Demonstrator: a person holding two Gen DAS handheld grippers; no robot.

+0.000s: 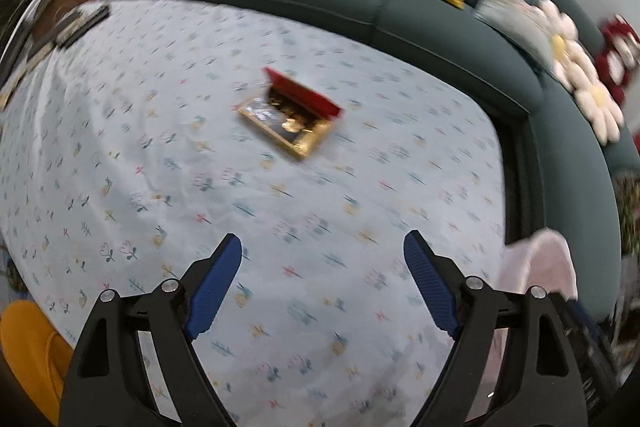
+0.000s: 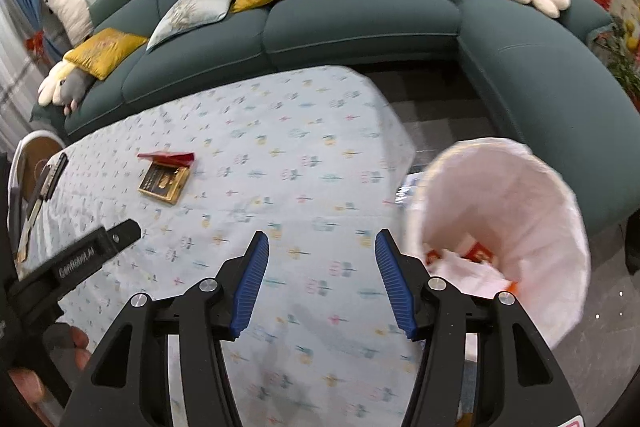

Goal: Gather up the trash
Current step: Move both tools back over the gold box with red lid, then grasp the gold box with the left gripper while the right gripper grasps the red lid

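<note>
Both grippers, left (image 1: 322,285) and right (image 2: 321,281), stand wide open and empty over the flowered tablecloth (image 2: 280,155); an open red box (image 1: 294,115) lies mid-frame, and the white-lined bin (image 2: 520,211) with trash stands at lower right

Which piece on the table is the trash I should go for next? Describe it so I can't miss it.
Start at the table under the pale flower-print cloth, in front of the dark green sofa. Out on the cloth lies a small flat gold-edged box, its red lid flipped open. Nothing lies close beside it.
</note>
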